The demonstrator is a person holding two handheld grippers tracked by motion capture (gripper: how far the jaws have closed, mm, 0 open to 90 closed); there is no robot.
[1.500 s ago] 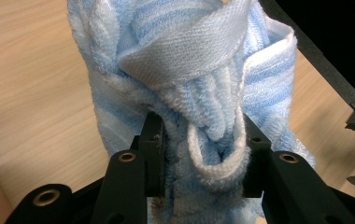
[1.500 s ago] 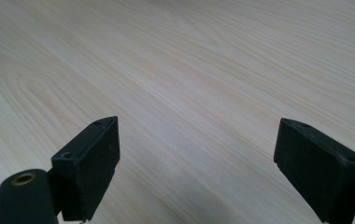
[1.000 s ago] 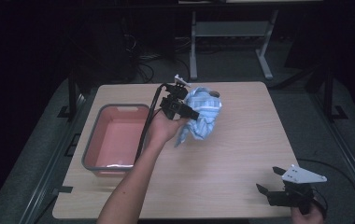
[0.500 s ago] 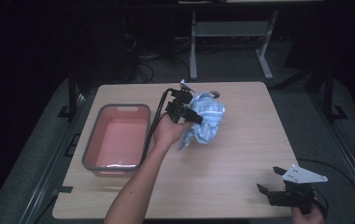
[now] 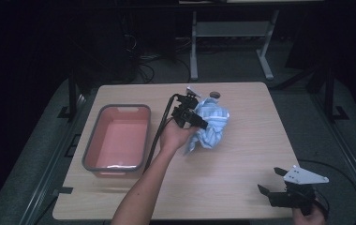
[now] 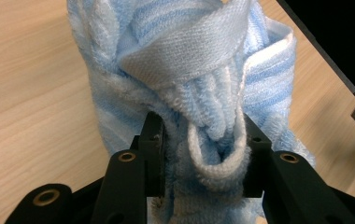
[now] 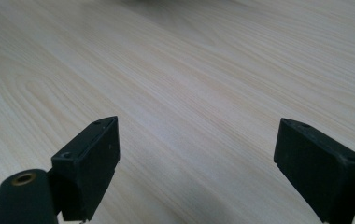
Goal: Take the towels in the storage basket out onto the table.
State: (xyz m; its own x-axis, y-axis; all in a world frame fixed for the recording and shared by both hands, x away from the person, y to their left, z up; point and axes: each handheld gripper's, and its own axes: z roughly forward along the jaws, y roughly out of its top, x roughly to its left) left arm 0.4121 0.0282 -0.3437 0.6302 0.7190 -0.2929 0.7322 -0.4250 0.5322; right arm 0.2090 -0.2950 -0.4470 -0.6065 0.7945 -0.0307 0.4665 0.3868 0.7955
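A crumpled light-blue striped towel (image 5: pixel 213 123) hangs bunched above the middle of the wooden table (image 5: pixel 241 154). My left gripper (image 5: pixel 199 123) is shut on it; in the left gripper view both black jaws pinch a thick fold of the towel (image 6: pixel 213 93), and the gripper (image 6: pixel 202 154) sits at its lower part. My right gripper (image 5: pixel 270 186) rests low at the table's front right corner, open, with nothing between its jaws; the right gripper view shows the gripper (image 7: pixel 196 158) over bare wood.
A pink tub with a grey rim (image 5: pixel 96 140) stands on the left side of the table, nothing visible inside. A small dark round thing (image 5: pixel 215 95) lies near the far edge behind the towel. Dark floor, cables and a metal stand (image 5: pixel 232 42) lie beyond the table.
My left gripper has carried the towel a little toward the front and right. The right gripper has stayed in place.
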